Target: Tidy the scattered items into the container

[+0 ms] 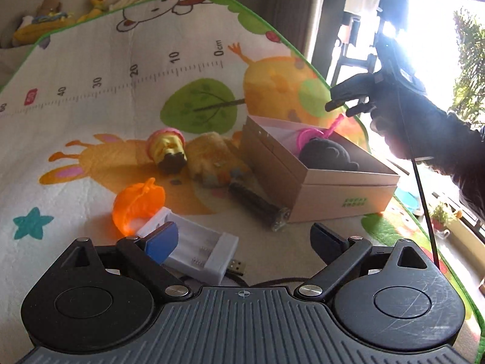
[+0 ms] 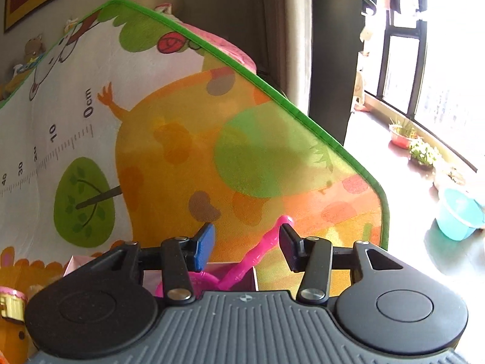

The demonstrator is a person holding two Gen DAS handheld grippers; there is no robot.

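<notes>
The cardboard box [image 1: 321,179] sits on the play mat [image 1: 91,115] with a black plush [image 1: 327,154] and a pink toy [image 2: 257,254] inside. Beside it lie a cupcake toy [image 1: 168,150], orange toy [image 1: 136,206] and white battery holder [image 1: 194,248]. Left gripper [image 1: 245,242] spread wide, empty, low over the holder; right gripper [image 2: 247,245] open above the box.

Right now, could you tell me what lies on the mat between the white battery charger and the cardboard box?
In the left wrist view, a dark cylinder lies between the white battery charger and the cardboard box, its far end close to the box.
</notes>
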